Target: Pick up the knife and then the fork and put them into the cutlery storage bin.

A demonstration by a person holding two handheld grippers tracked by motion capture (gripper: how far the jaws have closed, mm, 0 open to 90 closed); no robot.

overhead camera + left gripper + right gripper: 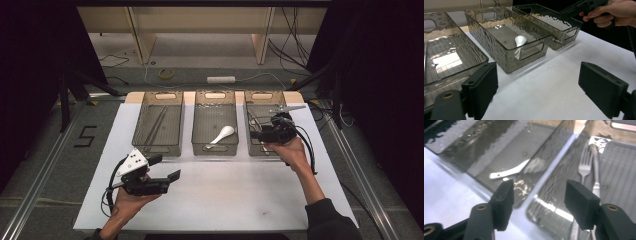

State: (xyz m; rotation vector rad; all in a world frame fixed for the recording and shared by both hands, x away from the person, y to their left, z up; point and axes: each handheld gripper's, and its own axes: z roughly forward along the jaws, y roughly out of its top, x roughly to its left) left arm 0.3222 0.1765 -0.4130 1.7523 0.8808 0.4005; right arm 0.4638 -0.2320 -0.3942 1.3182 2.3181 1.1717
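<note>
White counter (215,200) | my right tool (537,195) spread wide, nothing between its pads, above right bin's near rim | fork (584,168) lies inside that bin (252,150), just beyond the pads | left tool (537,90) spread, idle.

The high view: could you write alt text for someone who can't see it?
Three smoky clear plastic bins stand in a row on a white table: thin dark chopsticks in the left bin, a white ceramic soup spoon in the middle bin. A person's right hand-held gripper hovers open over the right bin; the left hand-held gripper rests open in front.
</note>
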